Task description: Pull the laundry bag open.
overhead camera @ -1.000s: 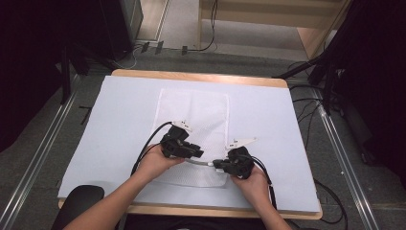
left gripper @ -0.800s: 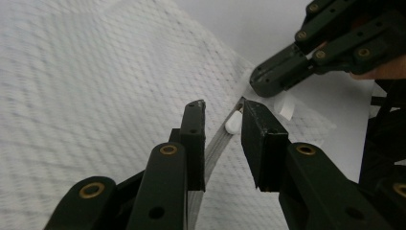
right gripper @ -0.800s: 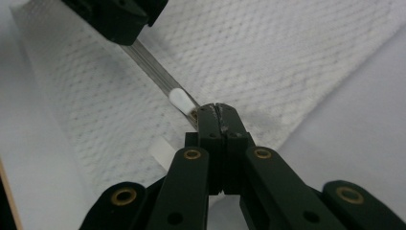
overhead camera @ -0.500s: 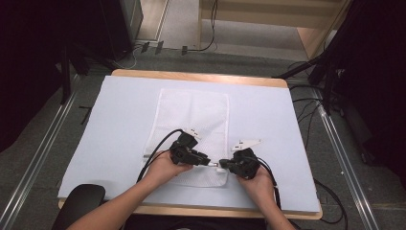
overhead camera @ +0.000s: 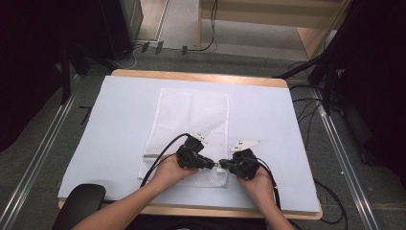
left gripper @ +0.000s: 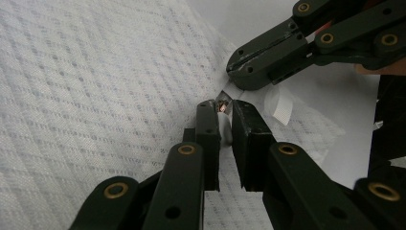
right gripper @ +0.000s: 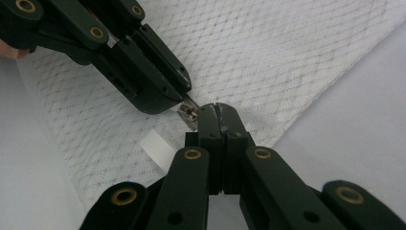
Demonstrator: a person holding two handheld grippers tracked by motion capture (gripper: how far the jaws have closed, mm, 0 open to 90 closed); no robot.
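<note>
Meeting near the front edge of a bench [overhead camera: 119, 120] covered in pale blue-white sheeting, two black tongs held by a person's hands point their tips at each other. Seen from the high view, the left tongs [overhead camera: 213, 164] come in from the left and the right tongs [overhead camera: 223, 165] from the right, almost tip to tip. Under them lies a white mesh laundry bag [overhead camera: 194, 117], flat and lengthwise on the bench, its far end reaching toward the middle of the bench and its near end right below the tongs.

Seen from the left gripper view, the left tongs [left gripper: 224, 109] are nearly closed, with a narrow gap between the jaws. A small metal zipper pull [left gripper: 221, 104] sits between their tips at the edge of the mesh; whether they truly pinch it cannot be told. The right tongs cross the upper right of that view, tip just beside the pull.

Seen from the right gripper view, the right tongs [right gripper: 218, 110] are fully closed, jaws pressed together, resting on the hem of the bag just beside the zipper pull [right gripper: 189, 114]; whether fabric is caught between them cannot be told. A short white ribbed tab [right gripper: 158, 147] pokes out from the bag's edge nearby.

Black cables trail from both tongs back toward the person.
</note>
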